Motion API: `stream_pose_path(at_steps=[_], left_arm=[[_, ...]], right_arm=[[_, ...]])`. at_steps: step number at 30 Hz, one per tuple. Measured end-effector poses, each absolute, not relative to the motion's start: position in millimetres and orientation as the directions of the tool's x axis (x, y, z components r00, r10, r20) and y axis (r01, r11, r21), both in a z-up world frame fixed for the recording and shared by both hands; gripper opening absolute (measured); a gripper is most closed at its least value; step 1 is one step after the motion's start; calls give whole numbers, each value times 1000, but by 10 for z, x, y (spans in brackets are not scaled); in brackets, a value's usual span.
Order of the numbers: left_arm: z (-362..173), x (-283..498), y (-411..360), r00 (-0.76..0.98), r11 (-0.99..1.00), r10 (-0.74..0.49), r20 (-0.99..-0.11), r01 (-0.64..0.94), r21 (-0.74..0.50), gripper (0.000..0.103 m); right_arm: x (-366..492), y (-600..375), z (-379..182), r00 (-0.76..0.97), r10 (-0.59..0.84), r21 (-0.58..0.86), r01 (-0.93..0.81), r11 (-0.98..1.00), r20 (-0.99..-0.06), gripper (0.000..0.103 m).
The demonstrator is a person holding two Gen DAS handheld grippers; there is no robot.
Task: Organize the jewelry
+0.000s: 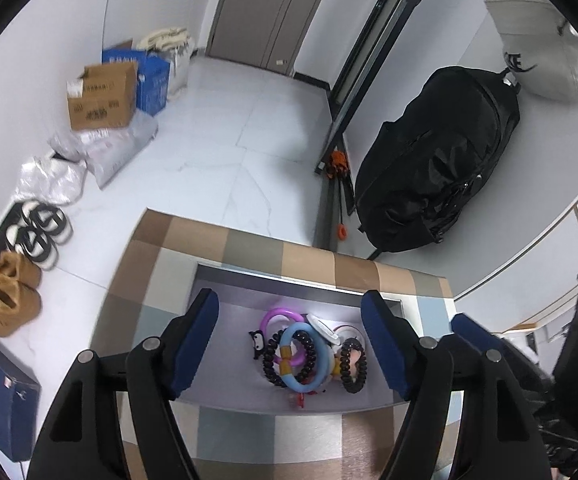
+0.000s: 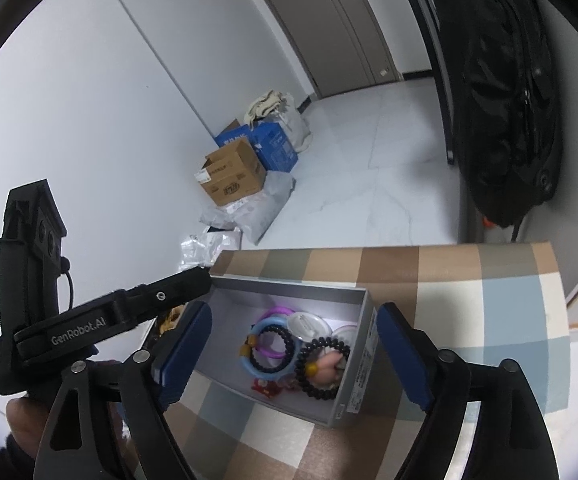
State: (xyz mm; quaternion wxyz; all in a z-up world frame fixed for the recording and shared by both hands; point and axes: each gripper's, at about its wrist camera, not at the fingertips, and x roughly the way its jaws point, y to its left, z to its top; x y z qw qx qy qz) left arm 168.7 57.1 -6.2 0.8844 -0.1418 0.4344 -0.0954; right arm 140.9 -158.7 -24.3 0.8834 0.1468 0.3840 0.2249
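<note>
A brown, beige and blue checked cloth (image 2: 469,300) lies under the grey box (image 2: 353,376) of purple, blue and black bracelets (image 2: 273,344).

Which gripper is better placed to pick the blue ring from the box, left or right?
Probably the left gripper: its open jaws frame the blue ring in the grey box. The right gripper is also open but views the box at an angle.

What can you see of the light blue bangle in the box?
The bangle is a thick, smooth ring of pale blue, plastic by its look, with a small orange-yellow piece on one side. It lies roughly flat in the grey box, in a heap. It overlaps a purple ring, and a black bead bracelet lies across its opening. A second bead bracelet sits close beside it. Both claws are open and apart from it.
</note>
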Motion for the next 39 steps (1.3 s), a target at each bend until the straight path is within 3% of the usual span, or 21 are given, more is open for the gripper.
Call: stream_pose_path(at_steps=[4, 8, 16, 22, 39], left_arm=[[11, 1511, 593, 643, 951, -260, -720, 42, -306, 79], [98, 1307, 569, 698, 970, -204, -686, 49, -239, 80], [185, 1039, 585, 768, 981, -144, -625, 29, -190, 82], [238, 855, 532, 805, 989, -105, -584, 20, -149, 95], [187, 609, 480, 805, 988, -112, -582, 27, -153, 95]], right_arm=[[1289, -1599, -150, 638, 506, 409, -309, 859, -581, 95], [1122, -1602, -73, 668, 506, 387, -334, 859, -546, 100], [798, -1620, 31, 707, 498, 352, -359, 864, -502, 103], [551, -1591, 129, 738, 476, 294, -376, 879, -479, 103], [289, -1654, 73, 759, 425, 288, -319, 903, -493, 103]])
